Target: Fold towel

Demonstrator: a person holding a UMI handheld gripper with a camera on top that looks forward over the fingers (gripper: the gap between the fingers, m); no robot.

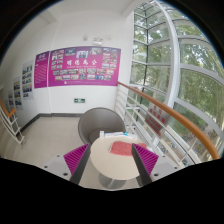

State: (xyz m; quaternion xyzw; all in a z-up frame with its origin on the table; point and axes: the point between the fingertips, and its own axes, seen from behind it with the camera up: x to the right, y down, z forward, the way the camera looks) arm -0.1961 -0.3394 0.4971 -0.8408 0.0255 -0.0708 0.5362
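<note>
A small pink-red towel (121, 148) lies flat on a round white table (108, 165), at its far right side. My gripper (110, 157) hangs well above the table with its fingers spread wide apart and nothing between them. The left pad (76, 155) shows over the table's left edge and the right pad (144, 155) over its right edge. The towel sits just inside the right finger, far below it.
A grey chair (99, 124) stands behind the table. A wooden handrail with glass panels (165, 115) runs along the right, with large windows beyond. A wall with magenta posters (85, 67) is at the back. Pale floor (50, 140) lies left of the table.
</note>
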